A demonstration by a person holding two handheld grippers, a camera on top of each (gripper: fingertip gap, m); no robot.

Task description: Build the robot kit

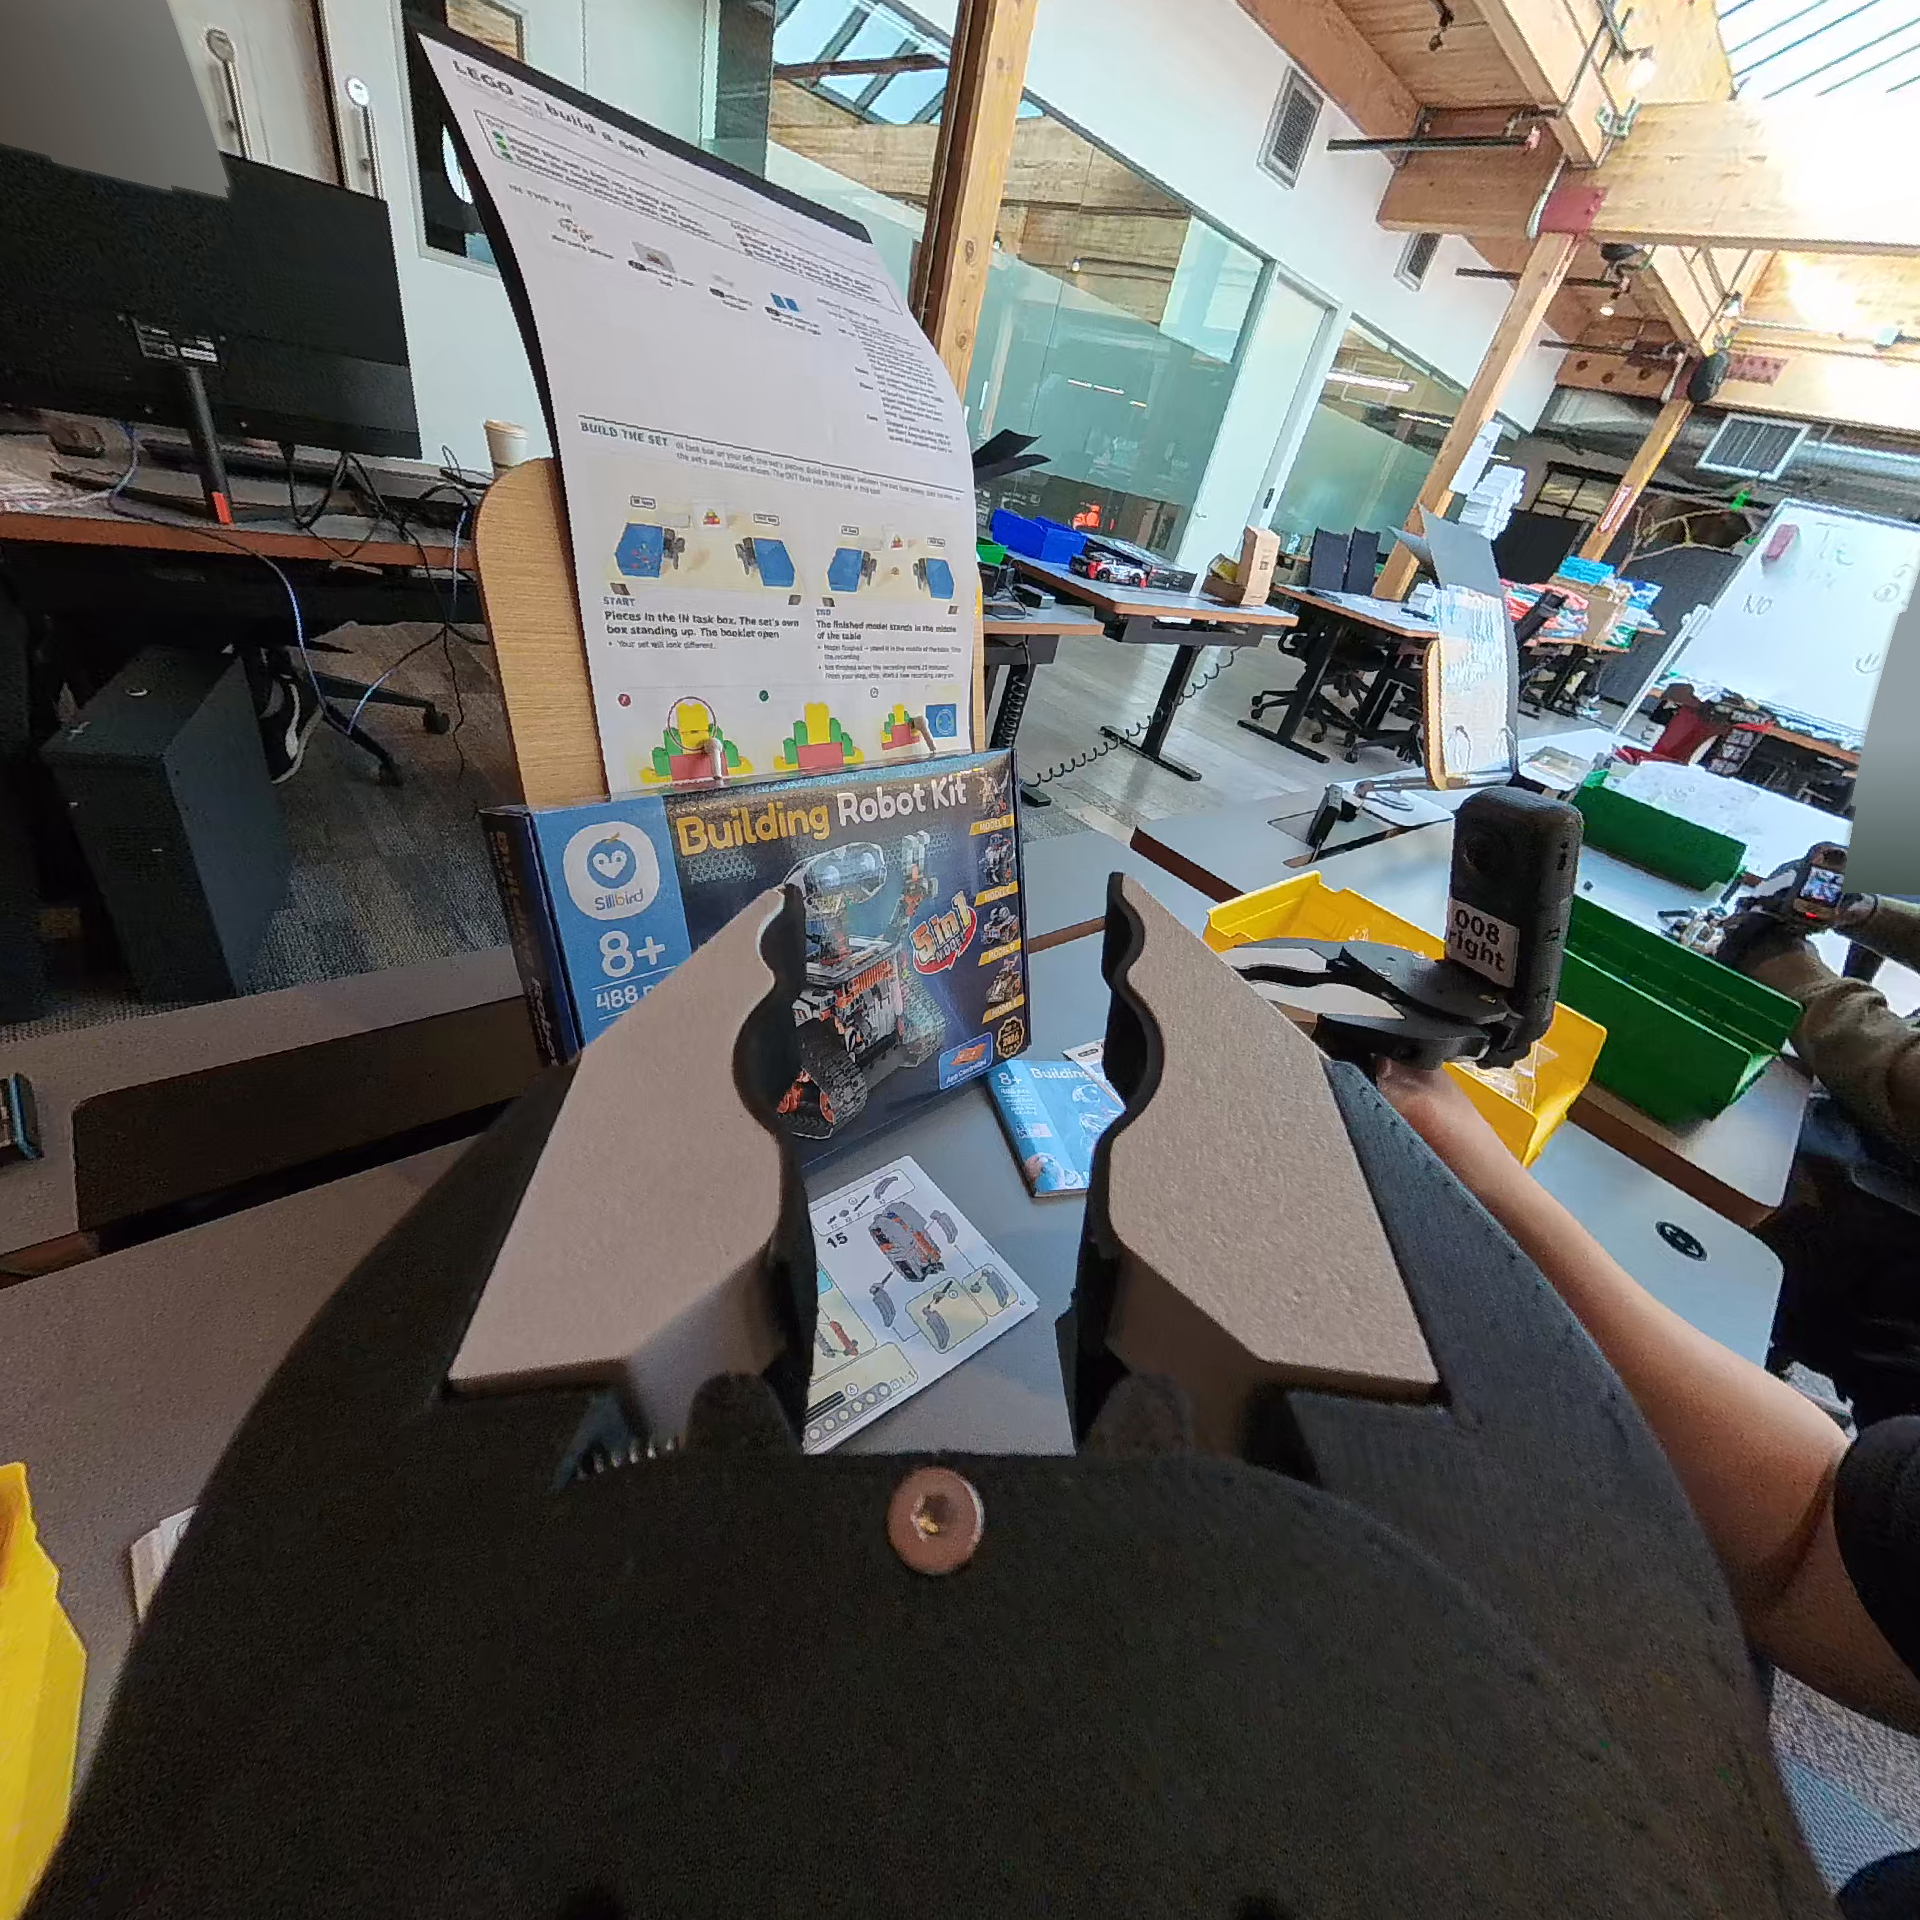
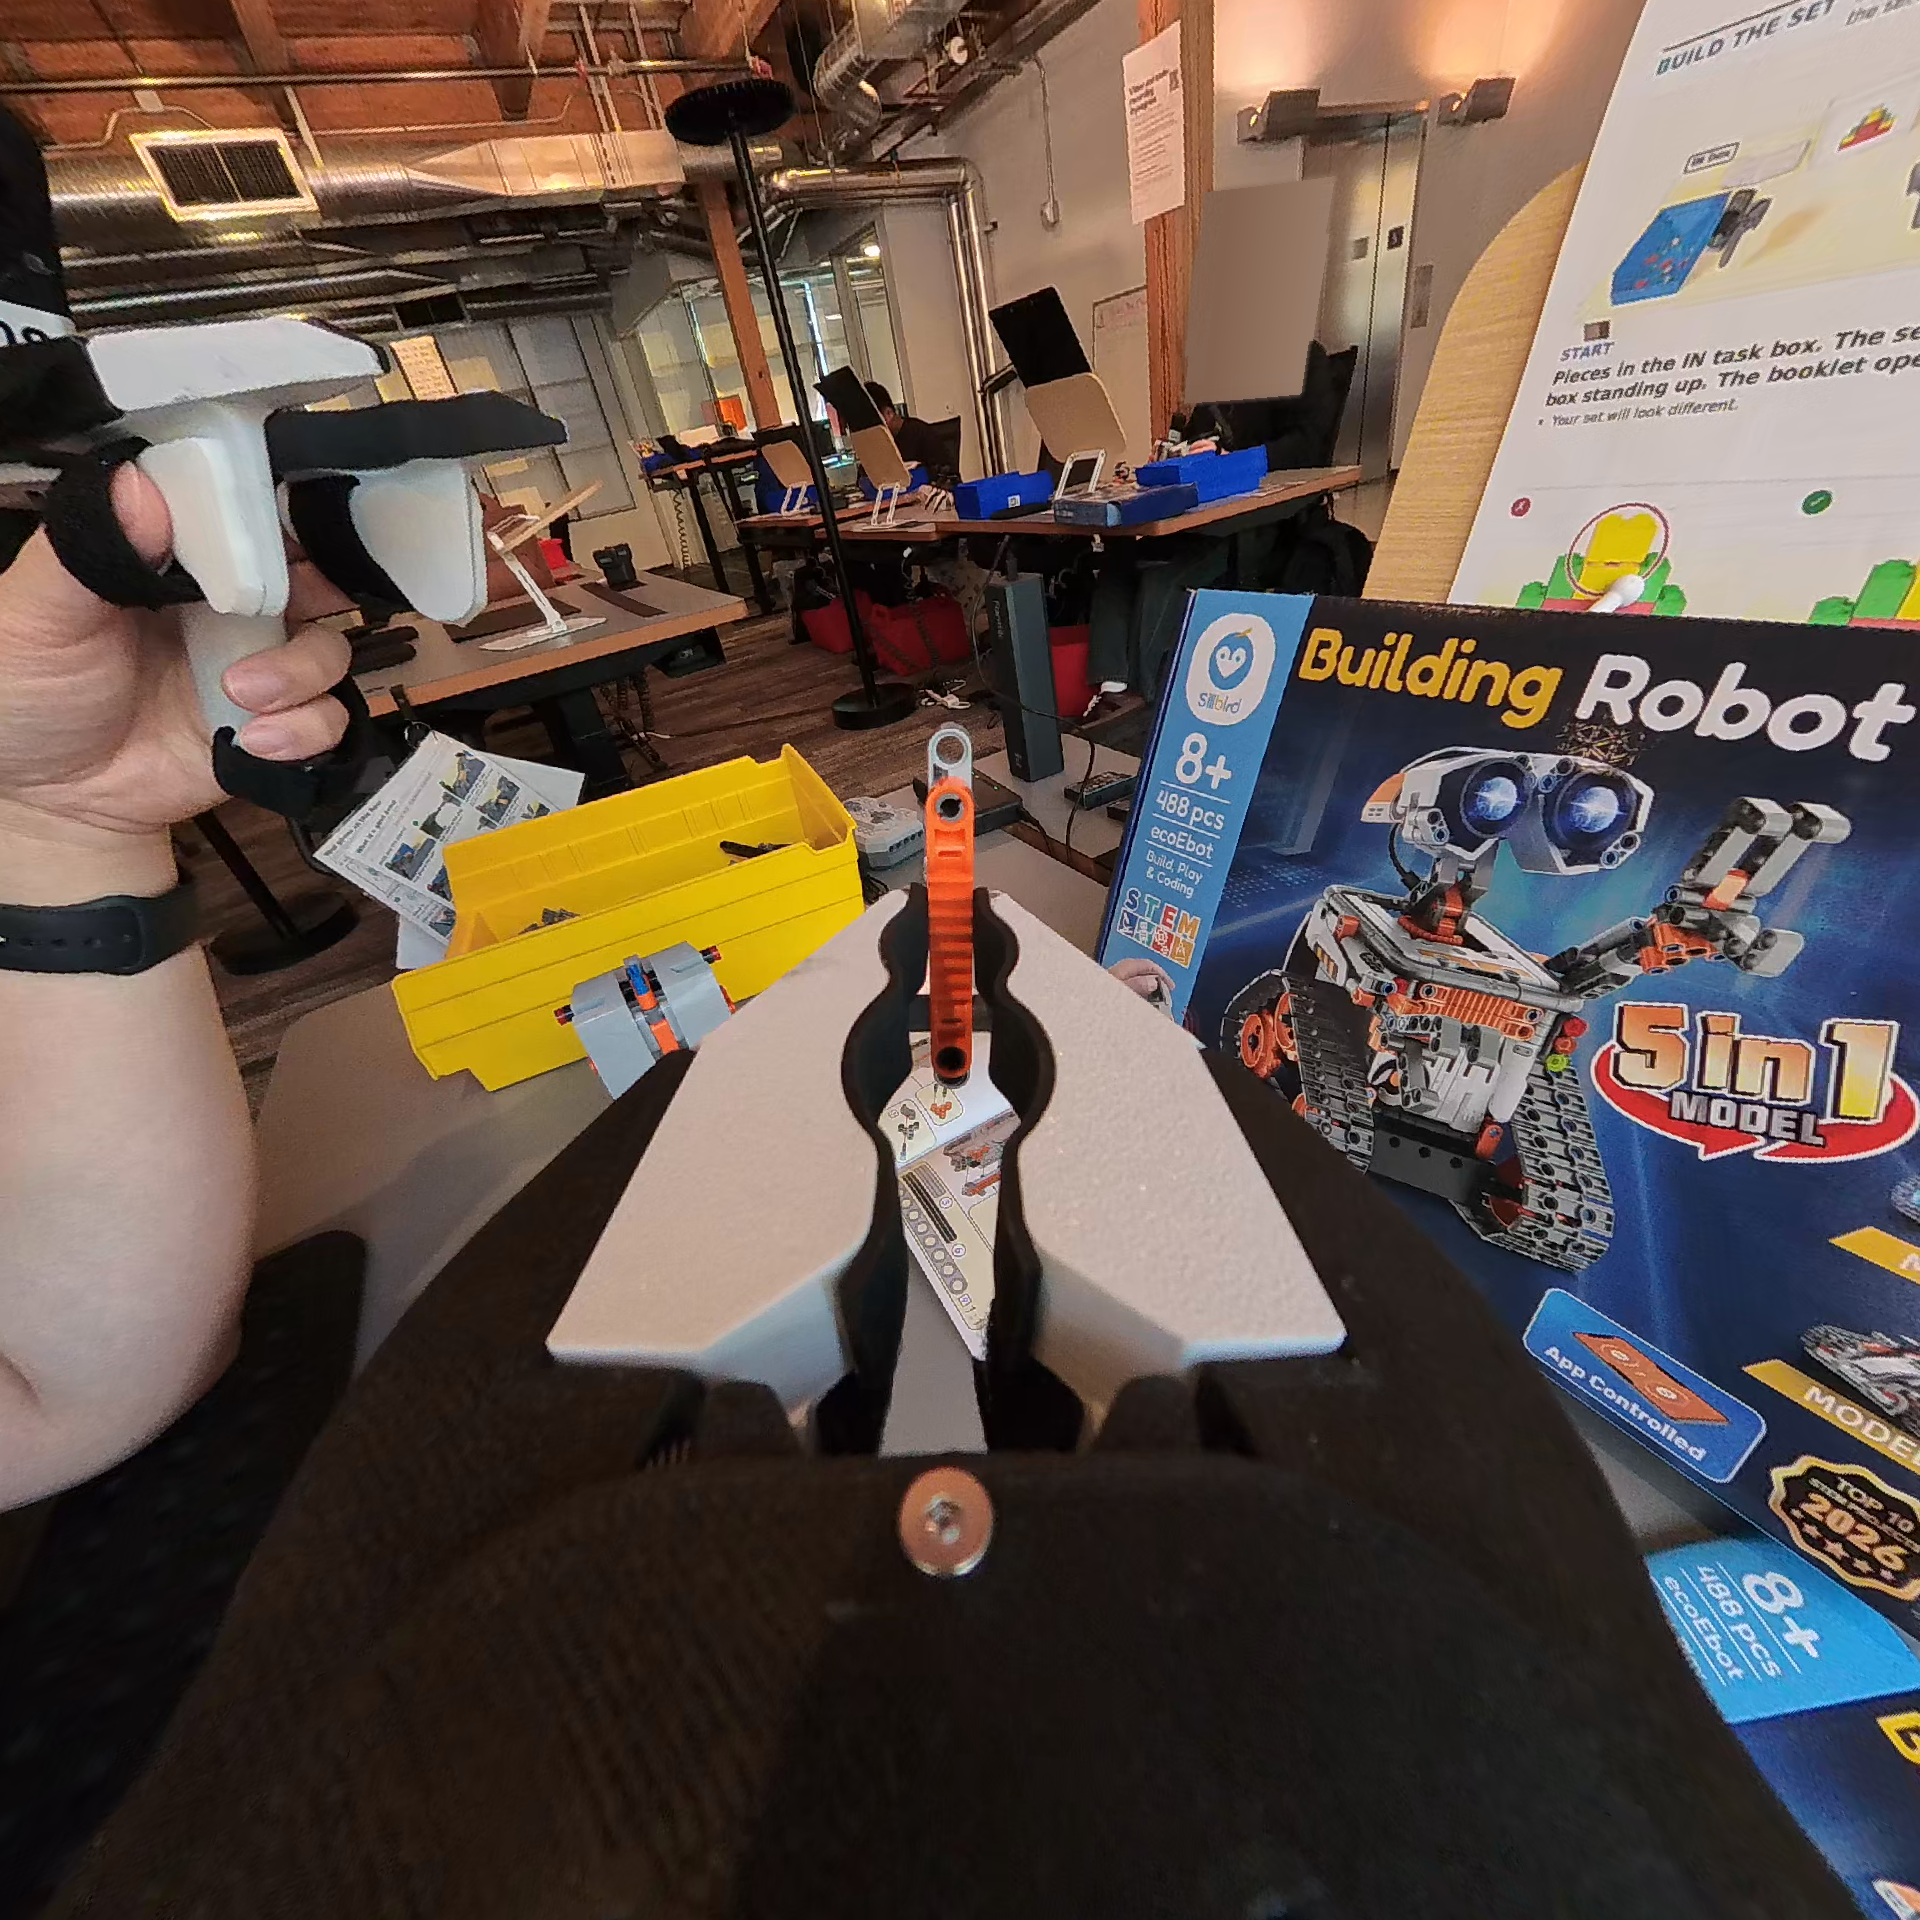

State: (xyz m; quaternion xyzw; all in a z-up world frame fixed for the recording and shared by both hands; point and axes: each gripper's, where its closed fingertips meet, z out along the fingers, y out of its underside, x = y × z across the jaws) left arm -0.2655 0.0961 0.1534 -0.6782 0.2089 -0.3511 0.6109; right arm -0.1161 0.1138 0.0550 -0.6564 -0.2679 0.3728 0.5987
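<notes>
My right gripper [image 2: 951, 909] is shut on an orange toothed beam [image 2: 949, 956] that stands upright between the fingertips, with a grey link [image 2: 948, 750] pinned at its top. It is held above an open instruction sheet [image 2: 951, 1153] on the grey table. My left gripper [image 1: 945, 925] is open and empty, held above the same sheet [image 1: 920, 1273] and facing the upright robot kit box [image 1: 644, 894]. The left gripper also shows in the right wrist view [image 2: 332, 520], raised at the far left in a hand. The right gripper shows in the left wrist view [image 1: 1262, 966], to the right.
A yellow bin [image 2: 644, 904] with a few dark parts stands left of the box [image 2: 1558, 935], and a grey block assembly [image 2: 644, 1003] lies before it. A small booklet [image 1: 1049, 1122] lies by the box. Another yellow bin [image 1: 1340, 914] and green bins [image 1: 1662, 997] stand right. A printed sheet on a wooden stand [image 1: 748, 499] rises behind. The left gripper's tips are roughly 20 cm from the right gripper's.
</notes>
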